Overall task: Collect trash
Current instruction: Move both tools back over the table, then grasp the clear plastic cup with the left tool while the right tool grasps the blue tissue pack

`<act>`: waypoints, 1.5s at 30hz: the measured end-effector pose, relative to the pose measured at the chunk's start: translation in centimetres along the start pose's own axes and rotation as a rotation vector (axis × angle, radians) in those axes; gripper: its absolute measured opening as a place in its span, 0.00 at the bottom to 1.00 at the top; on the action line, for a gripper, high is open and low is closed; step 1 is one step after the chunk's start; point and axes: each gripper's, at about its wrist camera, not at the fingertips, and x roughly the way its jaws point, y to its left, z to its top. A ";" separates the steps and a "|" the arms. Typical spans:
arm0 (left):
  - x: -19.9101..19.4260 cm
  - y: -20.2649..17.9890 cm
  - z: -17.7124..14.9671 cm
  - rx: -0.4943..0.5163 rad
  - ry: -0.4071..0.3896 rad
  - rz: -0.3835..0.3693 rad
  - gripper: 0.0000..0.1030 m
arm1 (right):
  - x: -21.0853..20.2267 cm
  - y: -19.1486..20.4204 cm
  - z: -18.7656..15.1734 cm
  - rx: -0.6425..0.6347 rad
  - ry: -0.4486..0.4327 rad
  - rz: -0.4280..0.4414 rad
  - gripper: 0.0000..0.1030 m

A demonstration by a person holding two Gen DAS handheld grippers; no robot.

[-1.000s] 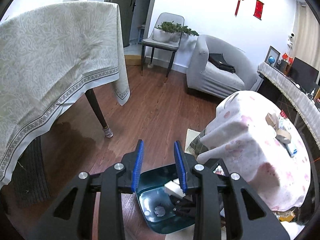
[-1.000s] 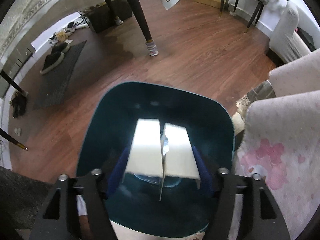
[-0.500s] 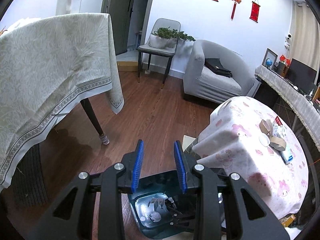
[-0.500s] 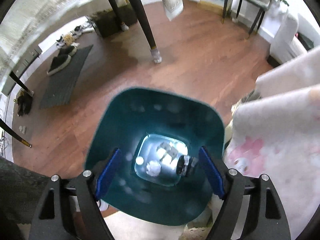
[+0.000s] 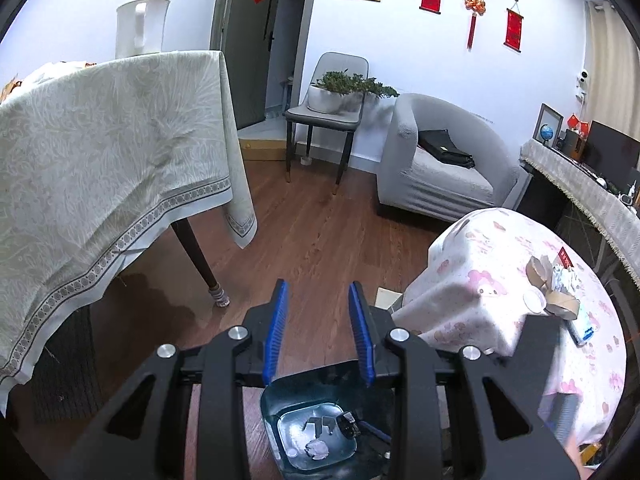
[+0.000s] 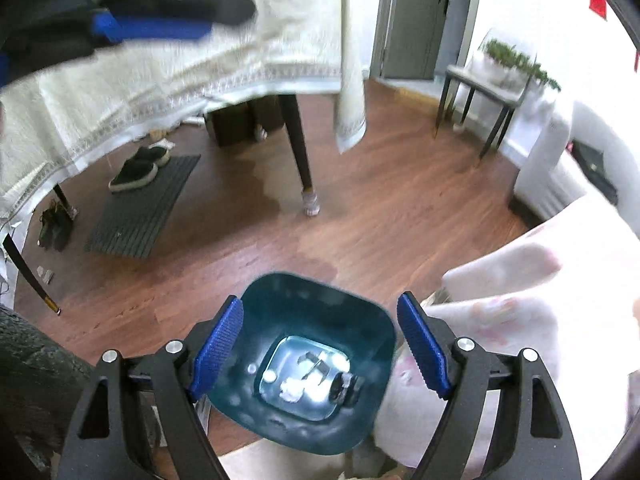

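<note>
A dark teal trash bin (image 6: 308, 312) stands on the wood floor beside the small round table; it also shows in the left wrist view (image 5: 280, 392). Inside lie a folded white carton (image 6: 316, 364), a crumpled white wad (image 6: 291, 390) and a small dark object (image 6: 342, 388). My right gripper (image 6: 320, 344) is open and empty, above the bin. My left gripper (image 5: 318, 334) is open and empty, higher above the bin. On the round table with the pink-patterned cloth (image 5: 480, 280) lie cardboard tape rolls (image 5: 560, 306), a crumpled tissue (image 5: 564, 278) and a white lid (image 5: 534, 302).
A large table with a pale patterned cloth (image 5: 100, 168) stands at the left, its dark leg (image 5: 200, 268) on the floor. A grey armchair (image 5: 436, 168) and a chair with a plant (image 5: 332, 112) stand at the back. A mat with shoes (image 6: 140, 200) lies at the left.
My right gripper opened and let the white carton drop into the bin, then rose and pulled back. My left gripper also rose; the bin looks smaller in both views.
</note>
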 end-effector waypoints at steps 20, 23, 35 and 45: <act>2.7 -7.7 0.0 0.025 0.015 -0.115 0.57 | -11.7 -12.7 -2.6 0.167 -0.177 -0.213 0.75; 3.3 -10.0 -0.3 0.051 0.026 -0.149 0.63 | -12.9 -14.6 -3.9 0.207 -0.183 -0.241 0.75; 5.7 -18.3 -2.1 0.150 0.075 -0.236 0.70 | -16.3 -19.2 -9.1 0.293 -0.166 -0.316 0.75; 8.7 -23.3 -4.0 0.266 0.153 -0.231 0.70 | -16.6 -21.5 -12.1 0.358 -0.116 -0.298 0.81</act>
